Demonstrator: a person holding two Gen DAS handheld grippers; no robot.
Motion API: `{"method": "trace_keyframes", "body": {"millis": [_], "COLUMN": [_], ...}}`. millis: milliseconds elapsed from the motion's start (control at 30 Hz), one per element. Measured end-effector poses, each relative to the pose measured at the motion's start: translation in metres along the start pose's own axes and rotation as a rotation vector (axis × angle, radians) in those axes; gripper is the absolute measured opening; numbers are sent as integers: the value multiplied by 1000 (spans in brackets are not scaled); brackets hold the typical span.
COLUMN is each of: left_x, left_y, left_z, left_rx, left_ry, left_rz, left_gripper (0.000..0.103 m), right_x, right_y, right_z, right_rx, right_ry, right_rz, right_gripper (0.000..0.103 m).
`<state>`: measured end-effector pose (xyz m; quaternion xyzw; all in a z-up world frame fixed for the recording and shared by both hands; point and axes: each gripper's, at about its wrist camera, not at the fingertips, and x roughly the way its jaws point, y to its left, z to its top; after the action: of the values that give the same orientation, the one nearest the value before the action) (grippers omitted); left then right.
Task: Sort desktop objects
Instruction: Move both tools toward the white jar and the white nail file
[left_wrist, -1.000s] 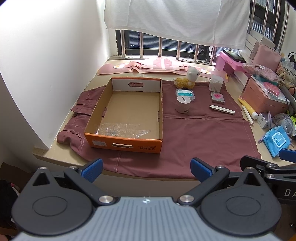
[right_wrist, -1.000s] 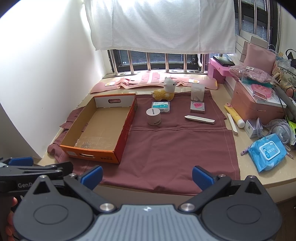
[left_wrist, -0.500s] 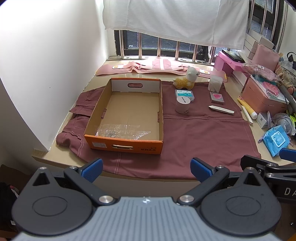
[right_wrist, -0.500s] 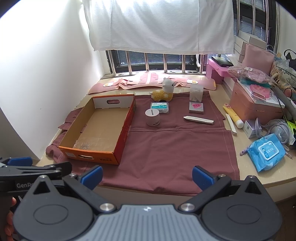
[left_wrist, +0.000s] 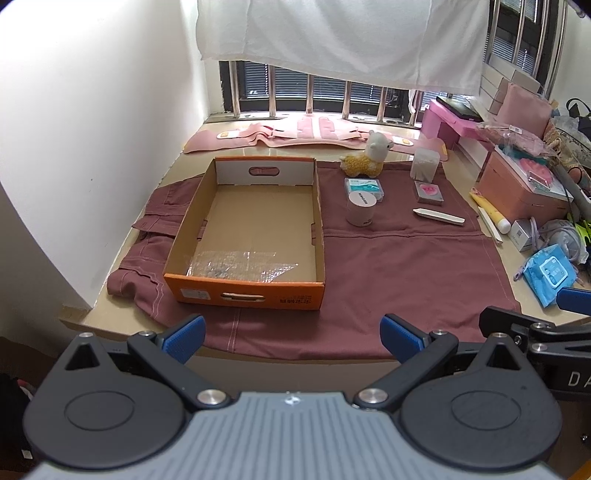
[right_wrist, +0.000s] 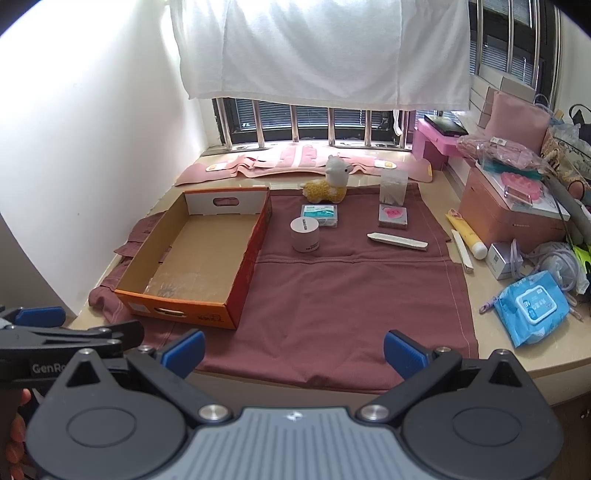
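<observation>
An open orange cardboard box (left_wrist: 207, 210) (right_wrist: 249, 240) sits on the left of a maroon cloth (left_wrist: 388, 266) (right_wrist: 351, 291), holding only clear plastic film. To its right lie a white round jar (left_wrist: 361, 208) (right_wrist: 305, 235), a teal flat box (left_wrist: 364, 188) (right_wrist: 319, 215), a plush alpaca (left_wrist: 365, 157) (right_wrist: 328, 184), a clear tub (left_wrist: 424, 164) (right_wrist: 393, 187), a small pink-topped box (left_wrist: 428, 192) (right_wrist: 393, 216) and a white flat stick (left_wrist: 439, 216) (right_wrist: 397, 240). My left gripper (left_wrist: 293, 338) and right gripper (right_wrist: 293, 350) are both open and empty, held before the desk's near edge.
A pink storage box (right_wrist: 509, 218), a yellow tube (right_wrist: 466, 234), a blue wipes pack (right_wrist: 530, 306), cables and other clutter fill the right side of the desk. Pink fabric (right_wrist: 295, 162) lies along the barred window. A white wall stands to the left.
Both grippers have drawn slightly back and up from the desk; nothing on it has moved and the jaws stay open.
</observation>
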<state>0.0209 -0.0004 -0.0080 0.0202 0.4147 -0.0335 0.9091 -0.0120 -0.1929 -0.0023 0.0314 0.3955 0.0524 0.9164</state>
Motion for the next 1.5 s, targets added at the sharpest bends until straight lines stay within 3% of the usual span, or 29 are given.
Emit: {"method": "trace_keyframes", "body": {"millis": [533,800,1500], "left_x": [7,14,82], "left_y": [-10,-20,-83], "left_z": [11,21,75], "left_rx": [78,87,9], "left_ry": [-33,-54,-38], "left_rz": [-78,-78,-35], "left_gripper": [103,103,103], "right_x": [1,9,76], "right_y": [-10,-22,-108], "right_z": [-3,6,63], "right_rx": [57,59,-22], "right_ry": [-37,-46,-47], "right_rz": [-56,-66,6], "right_gripper": [103,103,103]}}
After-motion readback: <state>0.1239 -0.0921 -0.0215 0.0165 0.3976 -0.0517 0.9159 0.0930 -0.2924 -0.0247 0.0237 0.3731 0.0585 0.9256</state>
